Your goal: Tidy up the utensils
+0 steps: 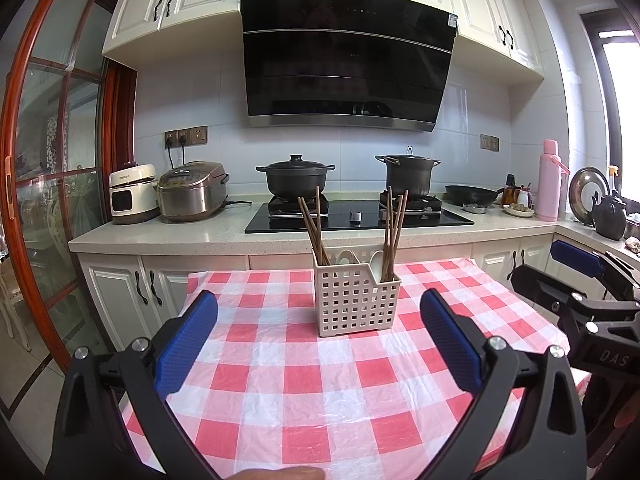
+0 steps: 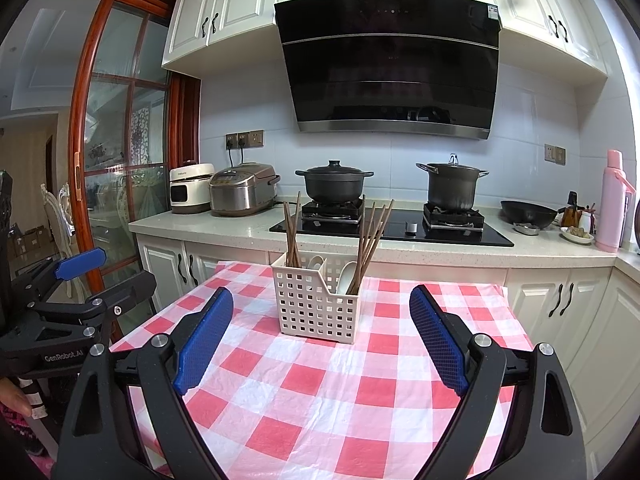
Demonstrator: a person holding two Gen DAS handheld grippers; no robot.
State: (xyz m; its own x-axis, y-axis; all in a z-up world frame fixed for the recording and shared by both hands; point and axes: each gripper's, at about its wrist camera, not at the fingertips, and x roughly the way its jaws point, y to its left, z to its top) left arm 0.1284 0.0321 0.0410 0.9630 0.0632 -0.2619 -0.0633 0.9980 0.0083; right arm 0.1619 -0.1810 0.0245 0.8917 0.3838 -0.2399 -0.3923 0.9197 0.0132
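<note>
A white perforated utensil caddy stands on the red-and-white checked tablecloth. Brown chopsticks lean in its left compartment and in its right compartment. Two white spoons rest between them. My left gripper is open and empty, short of the caddy. My right gripper is also open and empty, just in front of the caddy. Each gripper shows at the edge of the other's view.
Behind the table runs a counter with a black hob, two dark pots, a rice cooker, a white appliance, a wok and a pink flask. A wood-framed glass door stands at left.
</note>
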